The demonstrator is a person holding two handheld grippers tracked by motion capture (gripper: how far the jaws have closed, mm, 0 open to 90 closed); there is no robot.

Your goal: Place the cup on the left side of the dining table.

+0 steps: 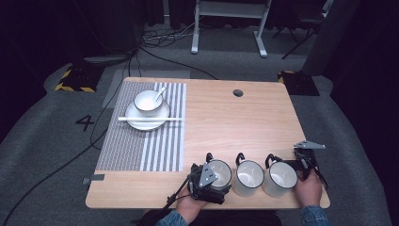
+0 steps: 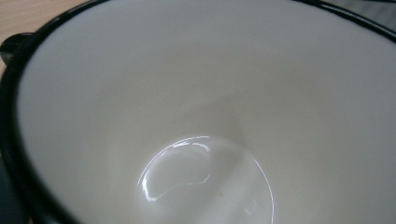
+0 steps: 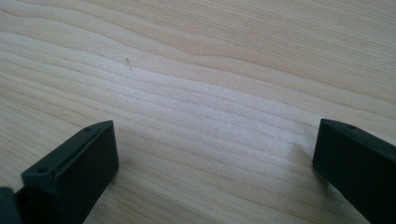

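Observation:
Three white mugs with black rims stand in a row near the table's front edge: a left mug [image 1: 221, 170], a middle mug [image 1: 249, 175] and a right mug [image 1: 281, 178]. My left gripper [image 1: 207, 182] sits against the near left side of the left mug. The left gripper view looks straight into that mug's white inside [image 2: 205, 116], and the jaws are out of sight. My right gripper [image 1: 303, 162] is just right of the right mug. Its jaws stand wide apart over bare wood [image 3: 215, 158], holding nothing.
A grey striped placemat [image 1: 141, 141] lies at the back left. On it is a white plate [image 1: 134, 123] with a bowl [image 1: 147, 101], a spoon [image 1: 160, 94] and white chopsticks [image 1: 174, 119]. A cable hole [image 1: 238, 92] is near the far edge.

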